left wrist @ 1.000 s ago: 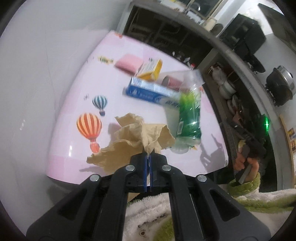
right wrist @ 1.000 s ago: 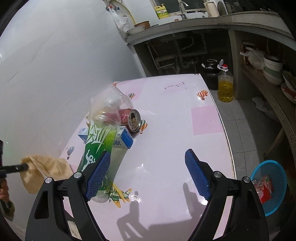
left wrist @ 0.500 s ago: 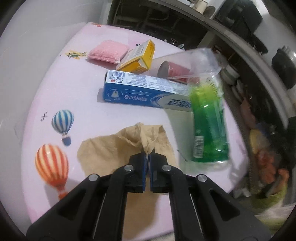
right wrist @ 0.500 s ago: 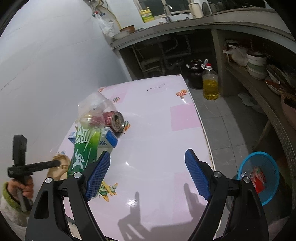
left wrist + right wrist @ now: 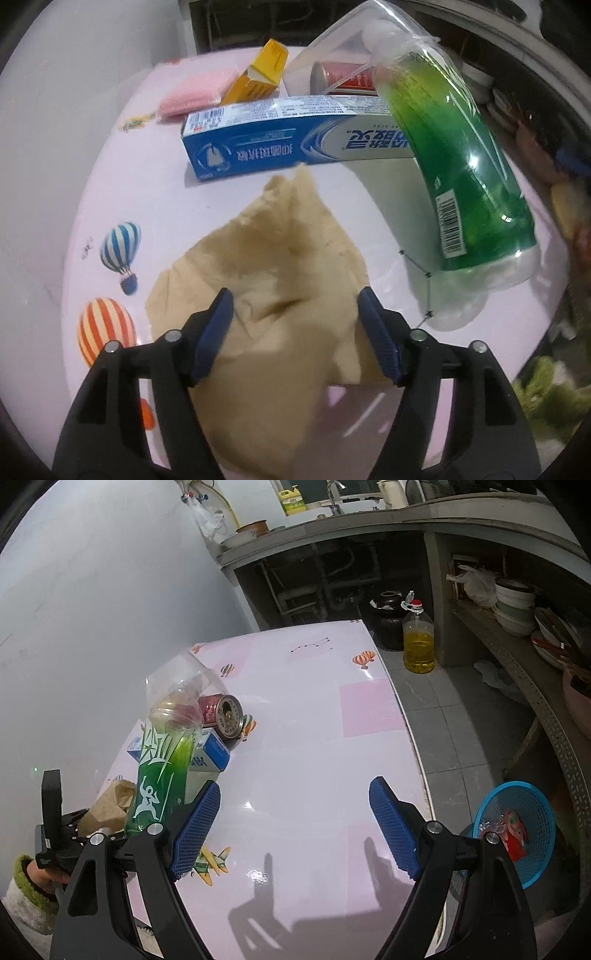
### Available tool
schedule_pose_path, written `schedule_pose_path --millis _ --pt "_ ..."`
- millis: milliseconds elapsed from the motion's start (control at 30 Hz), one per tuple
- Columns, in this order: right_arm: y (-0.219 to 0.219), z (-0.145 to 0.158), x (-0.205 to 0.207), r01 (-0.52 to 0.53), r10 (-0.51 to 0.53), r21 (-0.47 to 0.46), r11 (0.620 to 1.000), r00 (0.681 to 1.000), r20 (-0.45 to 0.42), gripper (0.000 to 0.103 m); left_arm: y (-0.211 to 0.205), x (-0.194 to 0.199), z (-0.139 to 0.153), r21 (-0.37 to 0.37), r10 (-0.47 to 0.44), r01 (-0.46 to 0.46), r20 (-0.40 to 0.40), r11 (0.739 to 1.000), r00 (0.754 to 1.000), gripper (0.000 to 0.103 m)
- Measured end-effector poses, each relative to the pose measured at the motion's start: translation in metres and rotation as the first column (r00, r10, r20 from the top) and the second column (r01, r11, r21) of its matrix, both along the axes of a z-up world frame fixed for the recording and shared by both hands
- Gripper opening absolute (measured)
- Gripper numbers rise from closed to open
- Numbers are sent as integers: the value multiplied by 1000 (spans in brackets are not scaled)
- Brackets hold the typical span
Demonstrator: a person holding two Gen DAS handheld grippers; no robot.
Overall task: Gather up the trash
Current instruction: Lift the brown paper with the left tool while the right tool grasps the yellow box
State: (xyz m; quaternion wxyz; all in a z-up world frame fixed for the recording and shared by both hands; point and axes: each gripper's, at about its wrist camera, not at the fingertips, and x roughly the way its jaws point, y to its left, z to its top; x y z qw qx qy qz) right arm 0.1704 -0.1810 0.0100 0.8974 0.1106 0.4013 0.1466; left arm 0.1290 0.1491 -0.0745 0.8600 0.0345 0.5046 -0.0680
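A crumpled brown paper napkin [image 5: 280, 280] lies flat on the pink table [image 5: 155, 192]. My left gripper [image 5: 295, 332] is open just above it, jaws wide on either side. Beyond it lie a blue toothpaste box [image 5: 288, 144], a green plastic bottle [image 5: 454, 158] leaning on the box, a red can [image 5: 347, 75], a yellow carton [image 5: 262, 72] and a pink sponge [image 5: 195, 96]. My right gripper [image 5: 295, 830] is open and empty over the table's near right part, with the bottle [image 5: 162, 768], the can [image 5: 221, 716] and the napkin [image 5: 110, 805] to its left.
A blue basket [image 5: 517, 834] with some trash stands on the floor right of the table. A bottle of yellow oil [image 5: 417, 642] and a dark pot [image 5: 388, 620] stand on the floor beyond the table. A white wall runs along the left.
My left gripper has lowered the napkin onto the table and opened, letting it go. The right gripper has stayed open and shifted only slightly.
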Motion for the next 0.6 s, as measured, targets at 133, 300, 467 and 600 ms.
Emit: schedule_pose_path --millis 133,300,467,600 --pt "8 0 5 -12 12 -10 1000 1000 -4 81 1 0 -1 -1 -4 4 9 1000 1000 68" --pt "21 13 20 -56 56 -17 998 998 10 81 16 0 0 -12 33 -33 29 999 999 32" --pt "50 52 49 -170 168 29 985 984 63 81 35 -1 2 -67 94 -92 37 994 995 10" --pt "86 91 85 -278 272 94 956 960 70 81 41 -3 2 -93 120 -115 51 989 991 7"
